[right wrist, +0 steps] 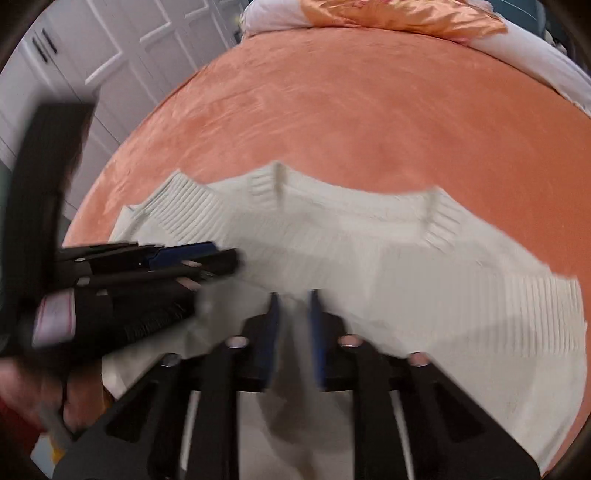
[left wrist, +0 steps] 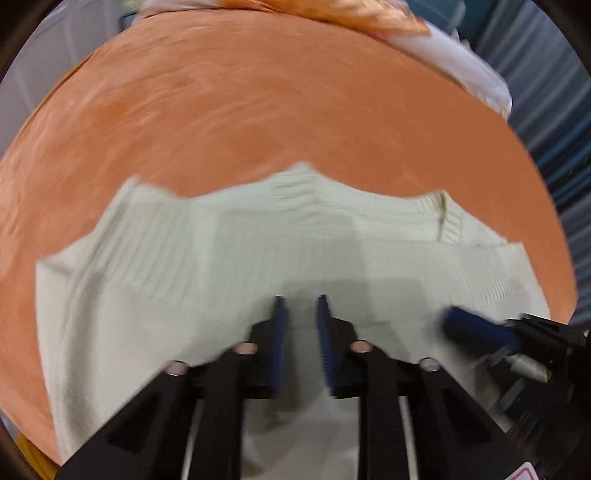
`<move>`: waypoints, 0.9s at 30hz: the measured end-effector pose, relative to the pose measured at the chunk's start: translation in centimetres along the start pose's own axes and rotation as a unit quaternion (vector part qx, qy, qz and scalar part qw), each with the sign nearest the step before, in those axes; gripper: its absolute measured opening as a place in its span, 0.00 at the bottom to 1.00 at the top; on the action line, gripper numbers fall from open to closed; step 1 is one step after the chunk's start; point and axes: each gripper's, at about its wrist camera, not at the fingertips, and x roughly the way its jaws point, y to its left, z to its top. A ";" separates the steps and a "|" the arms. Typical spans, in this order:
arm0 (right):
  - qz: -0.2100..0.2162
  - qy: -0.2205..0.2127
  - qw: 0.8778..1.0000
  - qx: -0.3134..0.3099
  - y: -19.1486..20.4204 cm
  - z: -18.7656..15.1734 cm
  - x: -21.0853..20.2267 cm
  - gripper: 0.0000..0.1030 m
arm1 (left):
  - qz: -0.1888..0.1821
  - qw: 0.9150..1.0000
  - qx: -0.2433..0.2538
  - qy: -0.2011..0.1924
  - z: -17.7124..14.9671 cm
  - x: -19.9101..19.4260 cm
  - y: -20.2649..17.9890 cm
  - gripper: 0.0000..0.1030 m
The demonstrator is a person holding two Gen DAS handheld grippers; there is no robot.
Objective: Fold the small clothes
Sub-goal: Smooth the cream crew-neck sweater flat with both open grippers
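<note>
A cream knitted sweater [left wrist: 229, 258] lies spread on an orange bed cover [left wrist: 258, 103]; it also shows in the right wrist view [right wrist: 406, 266]. My left gripper [left wrist: 302, 301] hovers over the sweater's near part, jaws a little apart with nothing between them. My right gripper [right wrist: 293, 295] is likewise slightly open and empty over the sweater. The right gripper shows at the right edge of the left wrist view [left wrist: 476, 326]; the left gripper shows at the left of the right wrist view [right wrist: 207, 258]. Both views are motion-blurred.
The orange bed cover [right wrist: 369, 122] stretches beyond the sweater. Pillows and a shiny orange cloth [right wrist: 399, 14] lie at the far end. White cupboard doors [right wrist: 122, 48] stand to the left, blue slatted panels [left wrist: 554, 110] to the right.
</note>
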 end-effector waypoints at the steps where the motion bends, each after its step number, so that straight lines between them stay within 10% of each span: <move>1: -0.038 -0.003 0.999 0.021 -2.4 -0.8 -1.0 0.06 | 0.012 1.000 -0.015 -0.003 -0.3 -0.6 1.8 0.08; 6: -0.081 -0.013 0.983 0.165 -15.0 -5.9 -6.2 0.00 | -0.007 0.997 -0.079 -0.011 -1.8 -2.7 9.3 0.08; 11: -0.095 -0.043 0.975 0.195 -16.7 -6.7 -9.6 0.07 | 0.009 0.994 -0.100 -0.037 -1.4 -4.6 9.7 0.07; 14: -0.111 -0.070 0.975 0.177 -16.0 -4.4 -9.0 0.53 | 0.051 0.991 -0.103 -0.074 0.2 -5.7 9.6 0.41; 15: -0.105 -0.072 0.976 0.177 -16.1 -3.8 -8.6 0.59 | 0.059 0.989 -0.110 -0.085 1.0 -5.6 9.6 0.57; 18: -0.090 -0.043 0.976 0.196 -16.1 -1.5 -4.9 0.58 | 0.060 0.990 -0.112 -0.060 3.0 -3.3 10.3 0.61; 21: -0.095 -0.030 0.976 0.194 -15.6 -0.5 -3.3 0.51 | 0.030 0.993 -0.108 -0.023 3.7 -0.8 10.8 0.45; 23: -0.082 -0.041 0.980 0.177 -14.2 -0.1 -4.2 0.14 | 0.012 0.995 -0.100 -0.014 3.6 -0.3 10.5 0.10; 27: -0.074 -0.136 0.972 0.177 -13.3 -0.4 -10.3 0.08 | 0.017 0.991 -0.115 -0.064 4.2 -3.5 10.9 0.07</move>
